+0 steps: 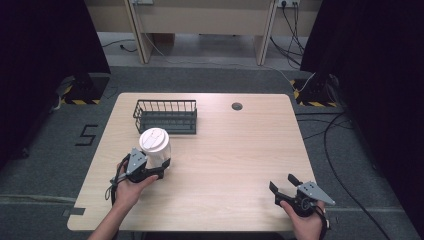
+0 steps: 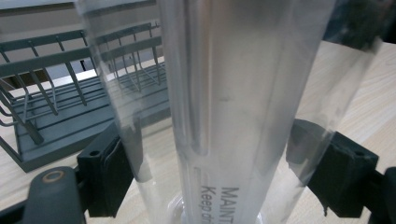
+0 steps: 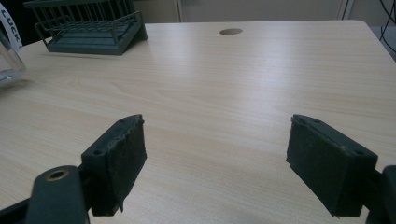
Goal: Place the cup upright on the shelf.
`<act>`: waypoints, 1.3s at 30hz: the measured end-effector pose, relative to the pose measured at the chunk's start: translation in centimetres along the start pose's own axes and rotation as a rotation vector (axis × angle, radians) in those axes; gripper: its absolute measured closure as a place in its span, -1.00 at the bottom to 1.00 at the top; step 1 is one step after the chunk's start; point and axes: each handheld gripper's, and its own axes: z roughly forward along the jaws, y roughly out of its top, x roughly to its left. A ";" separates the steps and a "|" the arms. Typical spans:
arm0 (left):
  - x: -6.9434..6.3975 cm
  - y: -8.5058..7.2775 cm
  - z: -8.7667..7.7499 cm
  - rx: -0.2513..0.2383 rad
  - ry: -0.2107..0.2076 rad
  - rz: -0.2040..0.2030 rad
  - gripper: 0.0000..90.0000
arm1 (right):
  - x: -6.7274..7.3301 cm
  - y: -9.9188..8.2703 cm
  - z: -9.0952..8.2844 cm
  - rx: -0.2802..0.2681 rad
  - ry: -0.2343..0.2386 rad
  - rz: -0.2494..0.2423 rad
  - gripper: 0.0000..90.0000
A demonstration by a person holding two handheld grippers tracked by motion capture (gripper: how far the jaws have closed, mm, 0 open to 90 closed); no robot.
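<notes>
A clear plastic cup [image 1: 155, 145] with a white lid stands upright at the table's left, just in front of the wire basket [image 1: 165, 116]. My left gripper [image 1: 159, 166] is shut on the cup's lower part. In the left gripper view both black pads press the cup's [image 2: 243, 93] clear wall, and printed text shows low on it. I cannot tell whether its base touches the wood. My right gripper [image 1: 282, 182] is open near the front right edge, with nothing between its jaws [image 3: 217, 163]. The cup's edge [image 3: 9, 51] shows at the far left of the right gripper view.
The dark wire basket [image 2: 46, 93] sits at the table's back left [image 3: 88, 28]. A round cable hole [image 1: 237, 106] lies near the back edge. Light wood table [image 1: 240, 150]; cables and stands on the floor around it.
</notes>
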 end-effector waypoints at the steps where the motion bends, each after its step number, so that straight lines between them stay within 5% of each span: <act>1: 0.0 0.1 0.0 -0.001 0.001 -0.001 -0.60 | 0.0 0.0 0.0 0.000 0.000 0.001 -0.55; 39: 2.3 4.9 1.3 -0.056 0.056 0.020 -0.60 | -0.1 0.0 0.0 -0.002 0.000 0.014 -0.55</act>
